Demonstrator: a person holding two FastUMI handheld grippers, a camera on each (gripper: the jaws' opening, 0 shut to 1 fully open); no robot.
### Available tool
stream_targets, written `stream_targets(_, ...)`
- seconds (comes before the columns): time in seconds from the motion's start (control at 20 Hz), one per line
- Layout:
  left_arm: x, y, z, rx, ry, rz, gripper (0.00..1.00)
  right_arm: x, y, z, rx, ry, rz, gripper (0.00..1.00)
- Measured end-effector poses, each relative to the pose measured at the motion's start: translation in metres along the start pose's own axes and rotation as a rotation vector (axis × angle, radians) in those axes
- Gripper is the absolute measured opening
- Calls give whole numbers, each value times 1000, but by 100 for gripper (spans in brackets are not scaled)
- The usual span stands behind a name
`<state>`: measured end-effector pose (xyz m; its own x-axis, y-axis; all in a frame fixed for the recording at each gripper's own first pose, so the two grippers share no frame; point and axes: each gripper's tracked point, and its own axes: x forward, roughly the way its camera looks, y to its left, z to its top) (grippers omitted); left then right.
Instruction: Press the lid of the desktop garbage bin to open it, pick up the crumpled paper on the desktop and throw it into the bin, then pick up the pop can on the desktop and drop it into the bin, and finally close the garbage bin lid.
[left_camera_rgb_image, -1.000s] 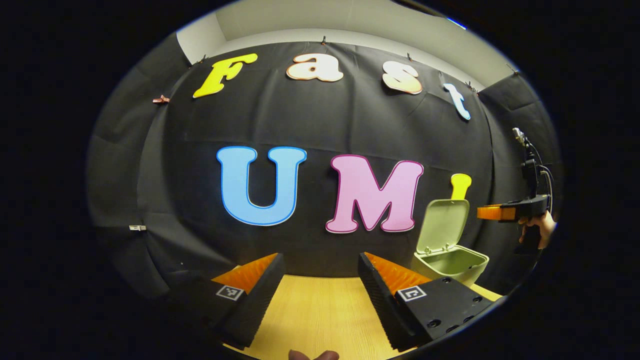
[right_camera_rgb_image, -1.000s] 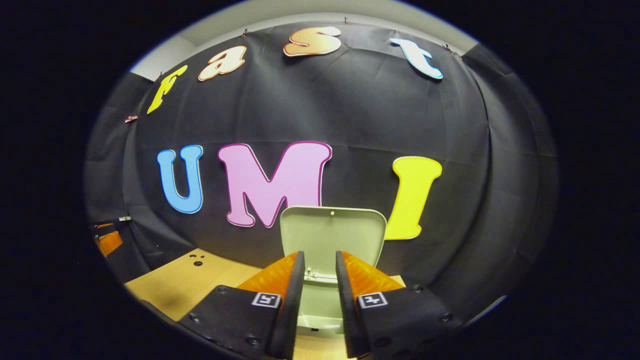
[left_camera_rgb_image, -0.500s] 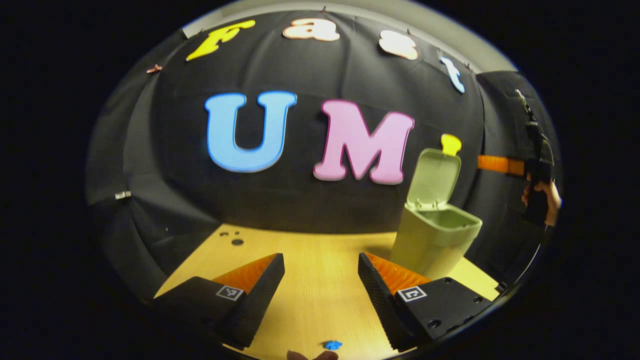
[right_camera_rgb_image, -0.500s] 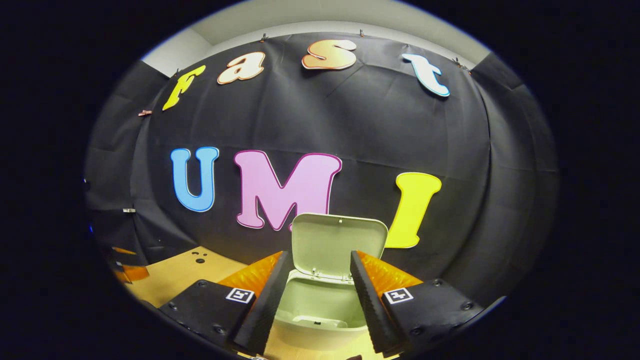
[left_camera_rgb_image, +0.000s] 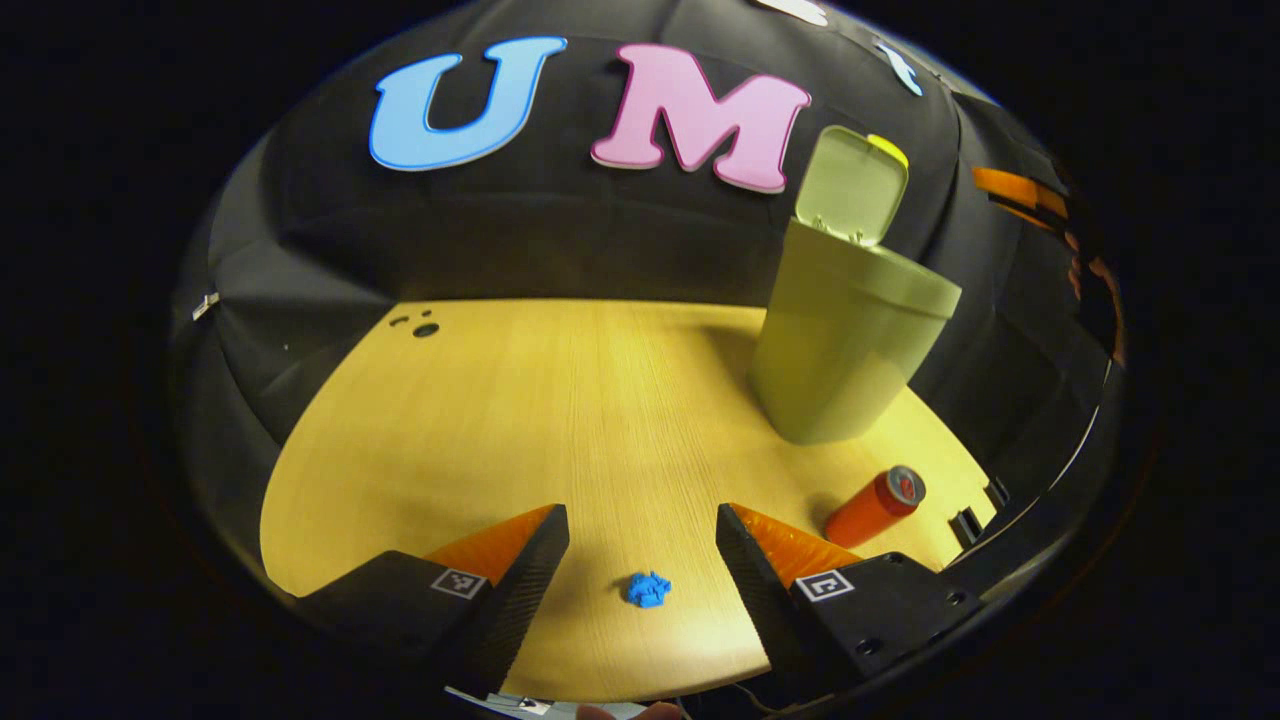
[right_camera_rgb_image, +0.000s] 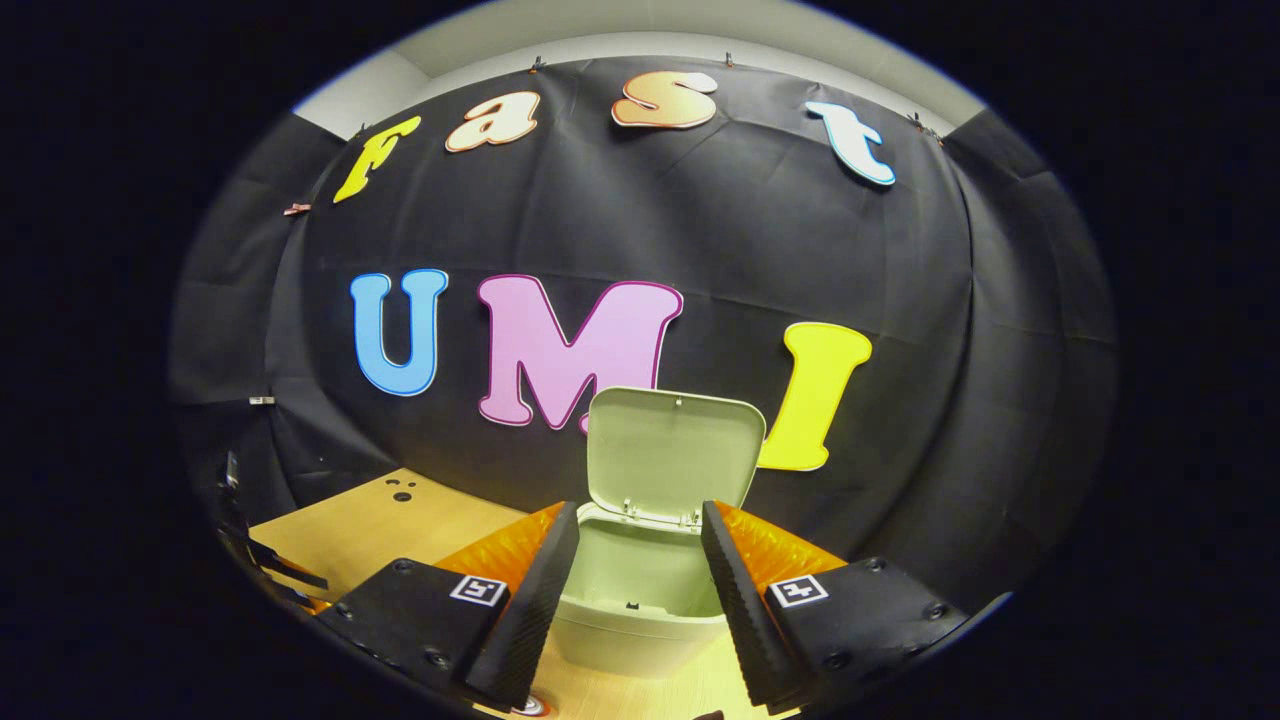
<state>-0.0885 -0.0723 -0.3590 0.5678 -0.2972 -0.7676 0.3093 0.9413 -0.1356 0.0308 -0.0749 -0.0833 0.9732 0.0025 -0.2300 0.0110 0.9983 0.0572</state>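
Note:
A small blue crumpled paper (left_camera_rgb_image: 648, 588) lies on the wooden table (left_camera_rgb_image: 560, 400), below and between the fingers of my left gripper (left_camera_rgb_image: 640, 520), which is open and hangs above it. The pale green bin (left_camera_rgb_image: 850, 340) stands at the right with its lid (left_camera_rgb_image: 852, 185) tipped up. An orange-red pop can (left_camera_rgb_image: 875, 505) lies on its side in front of the bin. My right gripper (right_camera_rgb_image: 640, 512) is open and hovers just over the open bin (right_camera_rgb_image: 640, 600), facing the raised lid (right_camera_rgb_image: 672, 450). The right gripper (left_camera_rgb_image: 1010, 185) also appears farther off, beyond the bin.
Small dark holes (left_camera_rgb_image: 425, 328) mark the table's far left corner. The black cloth wall stands close behind the bin. The table's near edge runs just below my left fingers. A black bracket (left_camera_rgb_image: 965, 520) sits at the right table edge near the can.
The left gripper has tilted down toward the table, bringing the paper and the can into view. The right gripper widened its jaws and stays over the open bin.

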Motion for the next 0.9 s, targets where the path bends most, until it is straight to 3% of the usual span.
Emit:
stream_targets(0.4, 47, -1, -80, 54, 205, 15, 96, -28, 2, -10, 0, 37, 22, 80)
stream_targets(0.7, 64, 0, -97, 51, 273, 21, 93, -39, -1, -18, 14, 63, 14, 80)
stream_targets(0.9, 71, 2, -98, 42, 282, 30, 82, -39, 1, -24, 58, 77, 21, 80)
